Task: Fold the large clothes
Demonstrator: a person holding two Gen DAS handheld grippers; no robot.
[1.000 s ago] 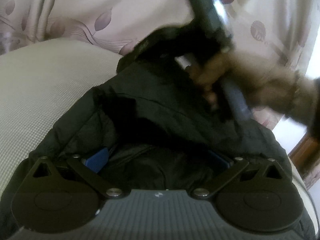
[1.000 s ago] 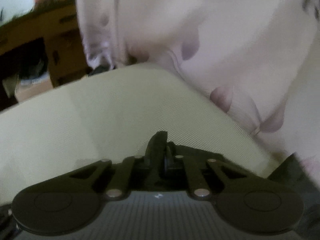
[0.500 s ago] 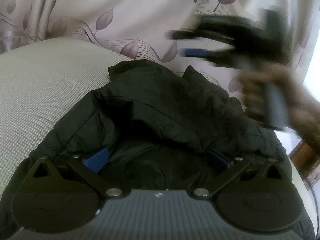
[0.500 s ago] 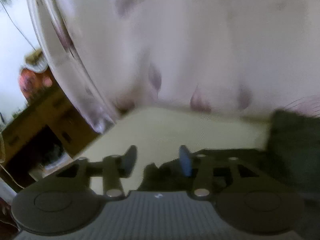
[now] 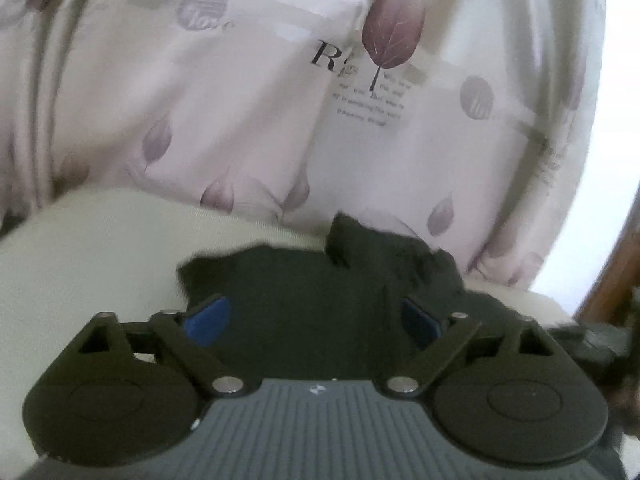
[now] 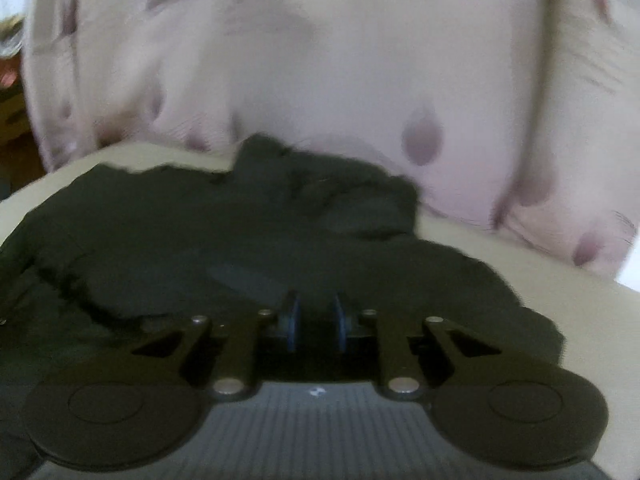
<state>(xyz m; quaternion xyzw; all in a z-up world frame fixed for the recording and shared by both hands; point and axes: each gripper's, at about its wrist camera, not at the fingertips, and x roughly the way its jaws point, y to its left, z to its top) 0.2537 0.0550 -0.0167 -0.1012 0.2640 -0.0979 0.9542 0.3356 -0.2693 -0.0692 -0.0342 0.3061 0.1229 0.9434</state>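
Observation:
A black padded jacket (image 5: 320, 292) lies bunched on a cream-covered bed (image 5: 88, 264). My left gripper (image 5: 316, 320) is open, its blue pads wide apart over the jacket's near part, with nothing held. In the right wrist view the jacket (image 6: 224, 232) spreads across the bed. My right gripper (image 6: 314, 322) hovers low over the jacket with its blue pads a narrow gap apart; I cannot see cloth between them.
A pale curtain with leaf prints and lettering (image 5: 360, 92) hangs right behind the bed. A brown wooden piece (image 5: 612, 280) stands at the far right, with part of the right gripper (image 5: 592, 340) below it. The curtain (image 6: 360, 80) also fills the right wrist view.
My left gripper has tipped up and moved toward the curtain. My right gripper let go of the jacket, swung out of the left view and came down over the jacket, its pads narrower.

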